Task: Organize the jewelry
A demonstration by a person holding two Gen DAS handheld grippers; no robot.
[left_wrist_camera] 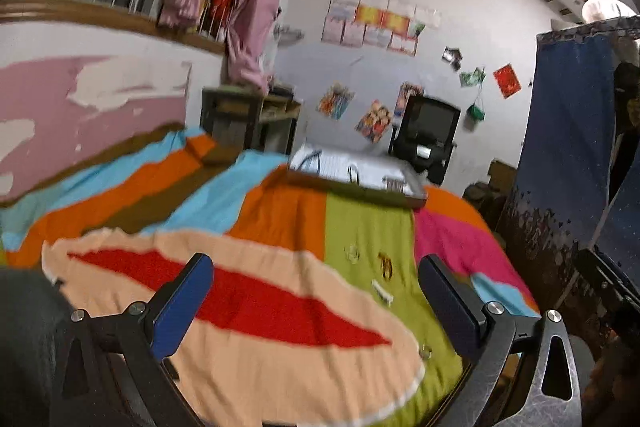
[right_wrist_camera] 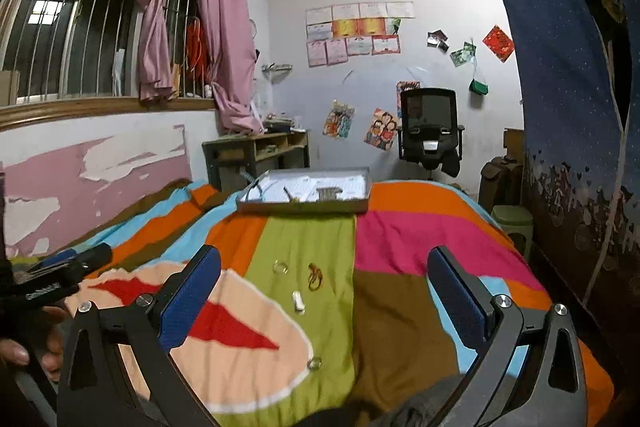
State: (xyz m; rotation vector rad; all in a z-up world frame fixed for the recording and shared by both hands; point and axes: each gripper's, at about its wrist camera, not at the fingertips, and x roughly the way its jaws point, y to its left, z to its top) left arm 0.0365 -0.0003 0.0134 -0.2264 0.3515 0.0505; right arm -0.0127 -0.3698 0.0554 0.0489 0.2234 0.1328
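Jewelry lies scattered on the green stripe of a patchwork bed cover point(right_wrist_camera: 312, 367) — a clear ring point(right_wrist_camera: 280, 267), a gold chain point(right_wrist_camera: 315, 277), a small white piece point(right_wrist_camera: 298, 301) and a glassy bead point(right_wrist_camera: 315, 363) — short of the tray point(right_wrist_camera: 304, 205) at the far edge. Both the left gripper point(left_wrist_camera: 316, 297) and right gripper point(right_wrist_camera: 324, 291) hover with fingers wide, holding nothing. These light, slippery pieces (the chain limp) likely want a low pinch across the middle.
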